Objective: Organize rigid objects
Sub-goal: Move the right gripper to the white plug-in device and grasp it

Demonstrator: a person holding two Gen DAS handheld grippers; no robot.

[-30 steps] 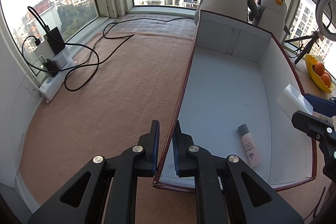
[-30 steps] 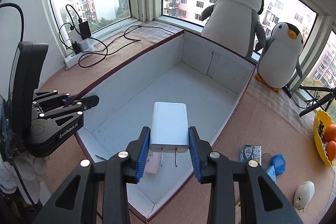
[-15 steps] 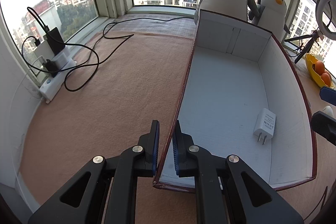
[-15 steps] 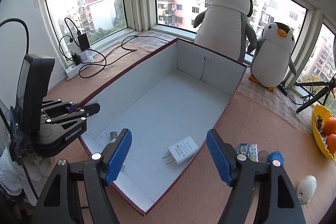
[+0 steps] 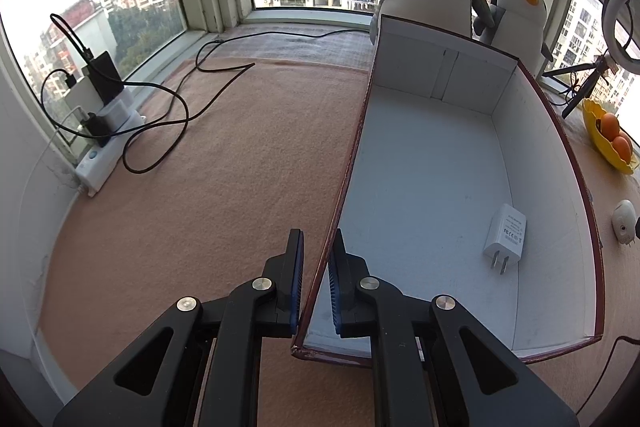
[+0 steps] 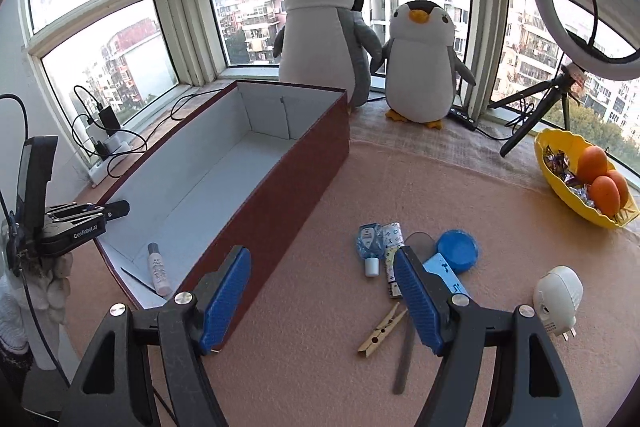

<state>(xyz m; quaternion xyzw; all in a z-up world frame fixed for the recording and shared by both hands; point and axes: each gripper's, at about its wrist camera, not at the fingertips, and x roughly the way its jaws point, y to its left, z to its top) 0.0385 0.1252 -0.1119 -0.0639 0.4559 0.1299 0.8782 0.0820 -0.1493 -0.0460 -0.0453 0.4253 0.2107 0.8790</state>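
A long maroon box point(image 5: 540, 163) with a white inside lies on the pink mat. My left gripper point(image 5: 316, 267) is shut on its near left wall, seen from the side as the left gripper point(image 6: 116, 209). Inside lie a white charger point(image 5: 505, 239) and a pink tube point(image 6: 159, 269). My right gripper point(image 6: 322, 287) hangs open and empty over the mat, just right of the box point(image 6: 288, 179). Past its fingers lie a small blue bottle point(image 6: 370, 241), a blue lid point(image 6: 458, 250), a wooden clothespin point(image 6: 382, 331), a grey stick point(image 6: 402, 363) and a white round plug point(image 6: 558, 293).
Two plush penguins point(image 6: 324, 39) stand behind the box by the window. A yellow bowl of oranges point(image 6: 560, 183) and a ring light on a tripod point(image 6: 560, 87) are at the right. A power strip with black cables point(image 5: 104, 143) lies at the far left.
My right gripper opened, left the white charger lying in the box, and swung right, out over the loose items on the mat. The left gripper kept its hold on the box wall.
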